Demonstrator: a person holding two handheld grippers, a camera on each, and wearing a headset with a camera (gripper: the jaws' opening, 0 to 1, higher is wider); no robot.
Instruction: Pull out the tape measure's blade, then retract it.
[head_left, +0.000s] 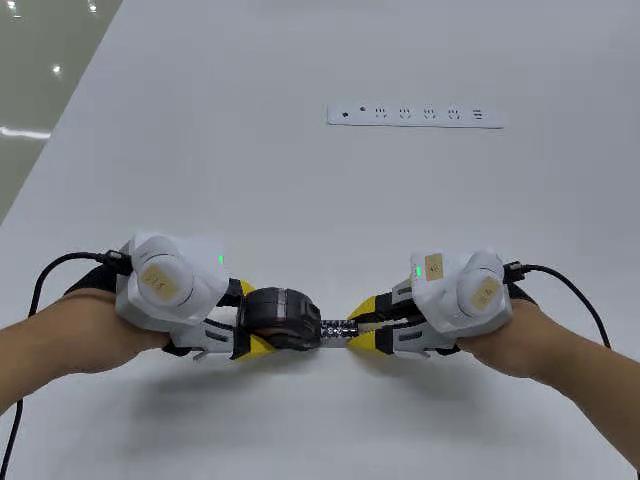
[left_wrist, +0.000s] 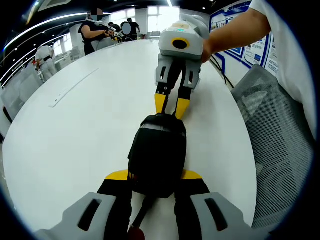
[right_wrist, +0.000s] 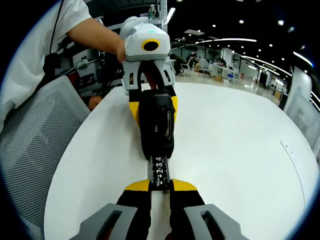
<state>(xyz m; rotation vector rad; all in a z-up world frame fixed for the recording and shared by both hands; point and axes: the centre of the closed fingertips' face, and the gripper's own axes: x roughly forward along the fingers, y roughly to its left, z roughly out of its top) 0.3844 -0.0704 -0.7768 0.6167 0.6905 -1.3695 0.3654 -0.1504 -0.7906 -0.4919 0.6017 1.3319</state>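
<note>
1. Head view has the black tape measure (head_left: 283, 318) low over the white table (head_left: 300, 180). Its case is clamped between the yellow-tipped jaws of the left gripper (head_left: 250, 318). A short run of blade (head_left: 337, 327) bridges from the case's mouth to the right gripper (head_left: 362, 324).
2. In the right gripper view, the right gripper (right_wrist: 160, 187) has its jaws pressed together on the end of the blade (right_wrist: 159, 170). The numerals 2, 3 and 4 are readable just ahead of the tips. The case (right_wrist: 156, 125) sits straight ahead, in line with the jaws and near them.
3. In the left gripper view, the case (left_wrist: 157, 150) fills the gap of the left gripper (left_wrist: 155, 175), with one jaw on each side. The right gripper (left_wrist: 172, 105) faces it from just beyond the mouth.
4. The pull-out looks barely begun, since very little blade is exposed.
5. To do it well, hold the case level and steady with the left gripper. Draw the right gripper straight away along the blade's own line. A sideways or twisting pull would likely kink the blade or drag the case askew.
6. The pinch on the blade end should be firm, because a slip would let it snap back.
7. For retraction, guiding the end back to the mouth seems safer than releasing it.
</note>
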